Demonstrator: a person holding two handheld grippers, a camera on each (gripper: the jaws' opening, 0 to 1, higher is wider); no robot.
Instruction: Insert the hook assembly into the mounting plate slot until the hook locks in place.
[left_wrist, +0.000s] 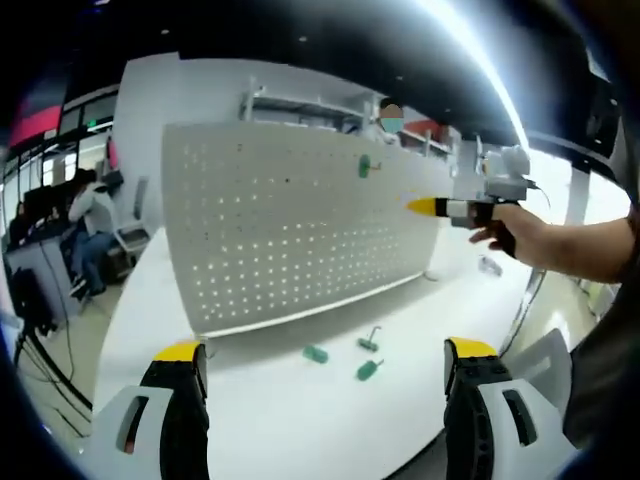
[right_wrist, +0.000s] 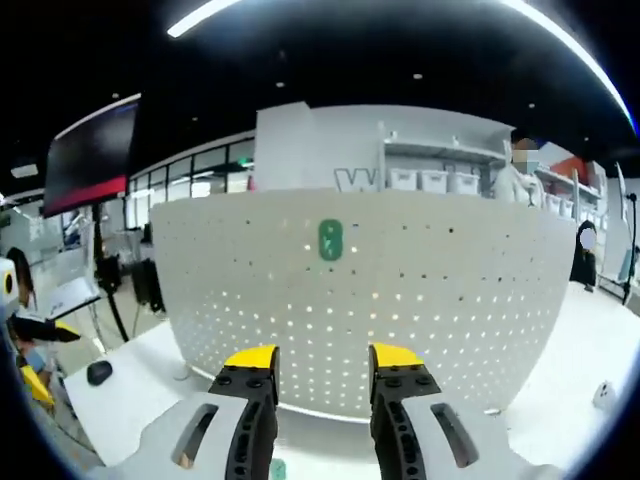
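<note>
Hanging high on the pegboard (right_wrist: 360, 300) is one green hook (right_wrist: 330, 241), seated flat against the perforated face in the right gripper view; in the left gripper view the same hook (left_wrist: 365, 166) shows near the board's upper right, with the board (left_wrist: 290, 220) standing upright on the white bench (left_wrist: 300, 400). Whether it has locked I cannot tell from here. Three more green hooks lie loose on the bench in front of the board: one (left_wrist: 315, 353) towards the left, one (left_wrist: 369, 341) with a thin metal stem beside it, and one (left_wrist: 368, 370) nearest the camera. So my reading is that one piece may be done and the loose ones remain, if they belong to the job at all. The left tool (left_wrist: 325, 365) hangs low over the bench with its yellow-tipped jaws spread wide and nothing between them. The right tool (right_wrist: 322, 362) faces the board just below the mounted hook, jaws apart with a clear gap, carrying nothing. From the left gripper view that same right tool (left_wrist: 425, 206) shows at the board's right edge, held by a hand (left_wrist: 520, 235). Beyond the board there are shelves and people seated at desks.
</note>
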